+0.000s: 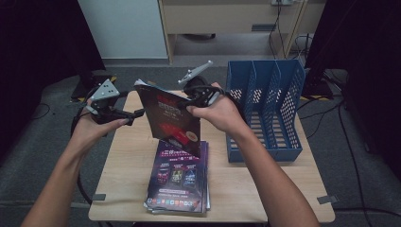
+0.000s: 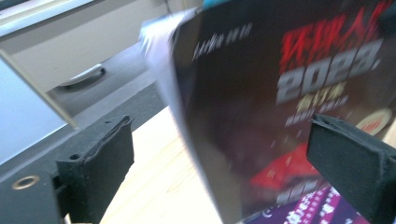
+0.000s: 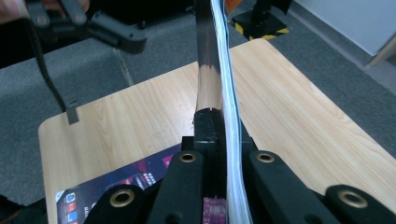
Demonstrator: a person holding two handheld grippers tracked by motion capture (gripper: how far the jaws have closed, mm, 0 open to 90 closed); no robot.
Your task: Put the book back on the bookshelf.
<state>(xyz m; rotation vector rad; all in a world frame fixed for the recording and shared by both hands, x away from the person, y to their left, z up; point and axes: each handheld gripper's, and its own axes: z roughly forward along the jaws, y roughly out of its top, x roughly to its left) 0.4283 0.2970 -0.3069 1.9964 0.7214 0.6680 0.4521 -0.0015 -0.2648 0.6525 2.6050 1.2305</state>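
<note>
A dark magazine (image 1: 170, 118) with red and white print stands upright above the wooden table (image 1: 127, 161). My right gripper (image 1: 189, 101) is shut on its upper right edge; in the right gripper view the jaws (image 3: 219, 121) pinch the magazine (image 3: 219, 56) edge-on. My left gripper (image 1: 132, 116) is at the magazine's left edge, open. In the left gripper view its pads (image 2: 93, 172) stand wide apart around the magazine (image 2: 280, 116) without touching it.
A stack of magazines (image 1: 179, 182) lies flat on the table under the held one. A blue slotted file rack (image 1: 265, 109) stands at the table's right. Cabinets and cables are on the floor beyond the far edge.
</note>
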